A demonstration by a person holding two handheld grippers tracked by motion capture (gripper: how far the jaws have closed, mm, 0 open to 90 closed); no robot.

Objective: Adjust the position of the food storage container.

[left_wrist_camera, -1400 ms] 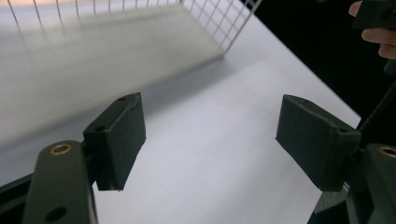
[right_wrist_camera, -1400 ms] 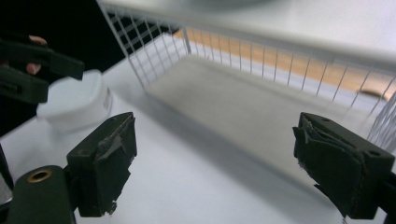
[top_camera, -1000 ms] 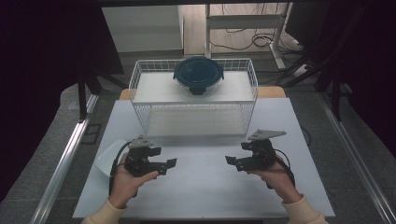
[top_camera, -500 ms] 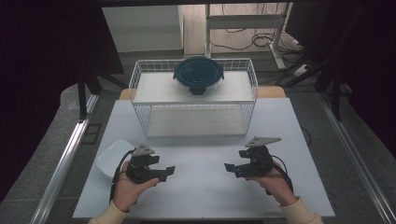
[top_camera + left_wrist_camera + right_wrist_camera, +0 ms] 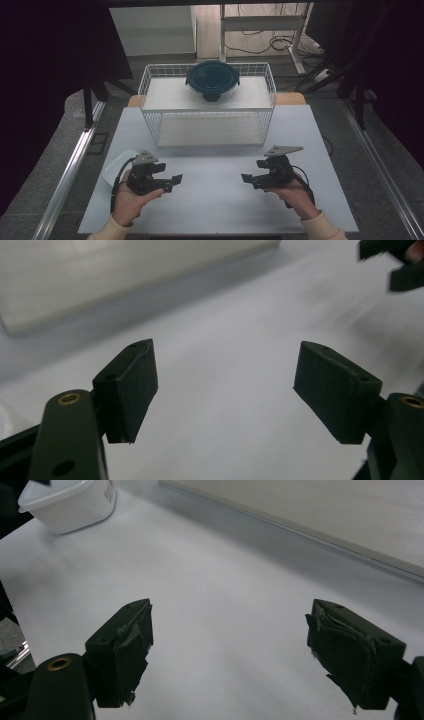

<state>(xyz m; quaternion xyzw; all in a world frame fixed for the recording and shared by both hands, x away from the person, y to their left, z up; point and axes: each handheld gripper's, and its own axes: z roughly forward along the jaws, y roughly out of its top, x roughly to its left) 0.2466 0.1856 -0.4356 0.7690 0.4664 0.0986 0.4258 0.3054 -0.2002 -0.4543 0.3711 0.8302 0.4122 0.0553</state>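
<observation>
**Both grippers over bare table; white container nearest the left hand**

The white, shallow plastic container with rounded corners (image 5: pixel 116 166) rests on the white table (image 5: pixel 215 210) at its front left, just beside and partly behind the left hand (image 5: pixel 131 197). In the high view its long axis runs diagonally, from near-left to far-right; its open side faces up. In the right gripper view the same container (image 5: pixel 70 505) appears at the upper left, with a printed label on its side wall. Count: one.

The left gripper (image 5: pixel 172 181) is held low over the table, its jaws pointing toward the table centre. In the left gripper view the two black pads (image 5: pixel 127 387) stand wide apart with nothing but table surface between them. These jaws have just been closing slightly; nothing lies between them.

The right gripper (image 5: pixel 247 179) mirrors it, jaws pointing inward toward the left gripper. In the right gripper view its pads (image 5: pixel 122 650) are likewise wide apart over bare table; the pad facings look frayed at the edges. Count: two grippers, each carrying a grey three-cornered plate.

Farther back stands one white wire basket (image 5: pixel 150 107), rectangular, long axis across the table. On its raised shelf sits one round container with a dark teal lid (image 5: pixel 212 80), well apart from both grippers.
</observation>
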